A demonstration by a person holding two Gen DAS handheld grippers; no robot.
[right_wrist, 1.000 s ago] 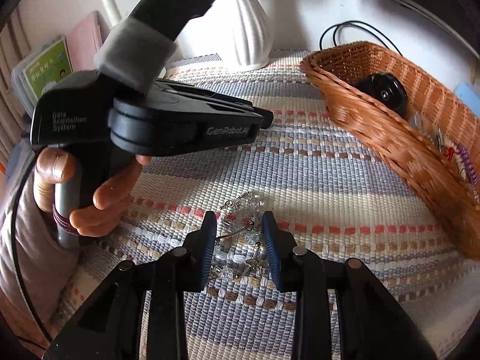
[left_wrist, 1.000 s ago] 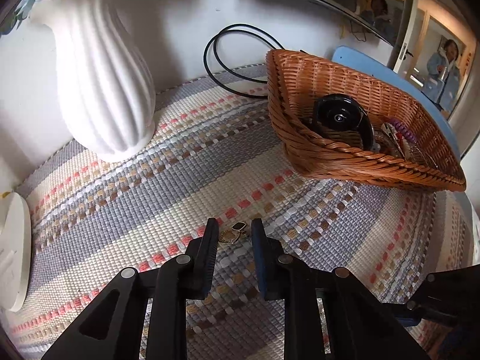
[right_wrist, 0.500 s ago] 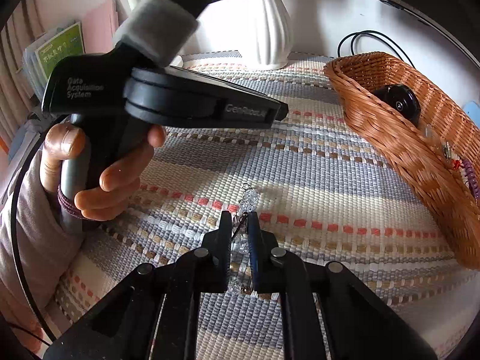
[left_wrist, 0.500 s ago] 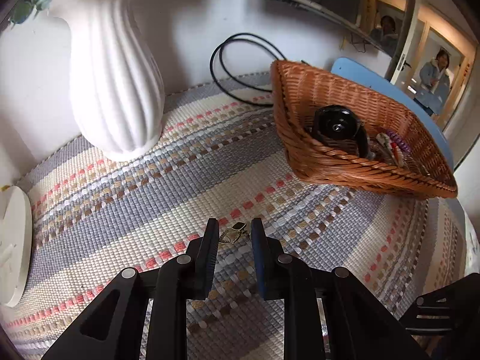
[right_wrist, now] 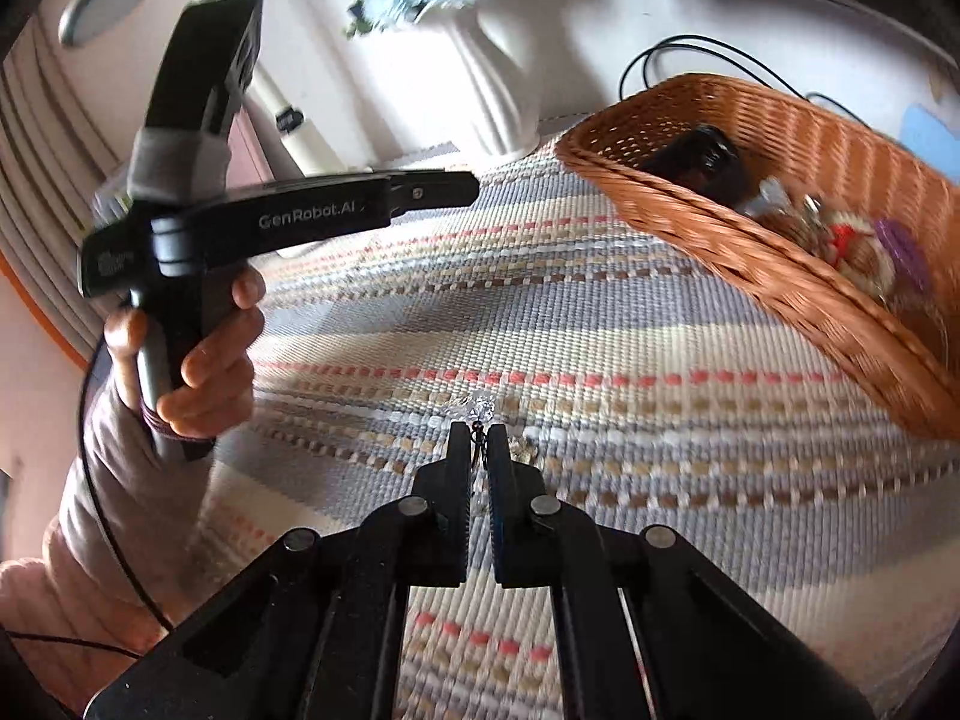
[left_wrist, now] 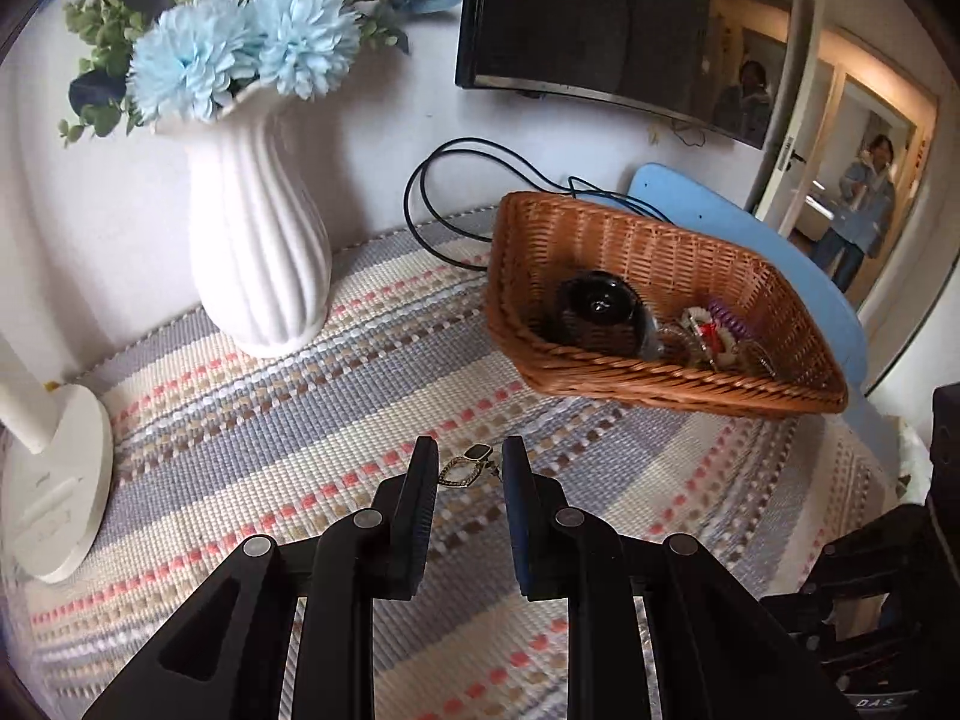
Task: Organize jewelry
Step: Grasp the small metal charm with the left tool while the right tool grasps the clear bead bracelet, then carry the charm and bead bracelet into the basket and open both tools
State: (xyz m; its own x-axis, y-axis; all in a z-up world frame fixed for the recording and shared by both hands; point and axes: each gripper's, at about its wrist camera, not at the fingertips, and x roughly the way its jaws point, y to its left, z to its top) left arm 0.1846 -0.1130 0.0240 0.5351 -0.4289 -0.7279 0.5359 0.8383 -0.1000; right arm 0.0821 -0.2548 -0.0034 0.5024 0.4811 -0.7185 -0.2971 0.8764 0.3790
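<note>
Two grippers are at work over your striped woven mat [left_wrist: 252, 456], which covers the whole surface. At its far side sits the wicker basket [left_wrist: 660, 252], already holding a black round item [left_wrist: 600, 306] and a small heap of hair ties and trinkets [left_wrist: 720, 330], so the basket looks like the collecting place. A white ribbed vase [left_wrist: 258, 264] stands well apart to its left.

Your right gripper [right_wrist: 478, 450] is clenched on a crystal earring [right_wrist: 477, 411]; its hook is pinched between the jaws and the beads stick out past the tips, above the mat. That piece seems picked and ready to carry. Your next move is probably to swing right over the basket rim and release there, keeping the pinch firm, because the hold is only on thin wire.

Your left gripper [left_wrist: 465, 468] is released, jaws apart, with a gold and black earring [left_wrist: 468, 468] lying on the mat between the tips, not gripped.
</note>
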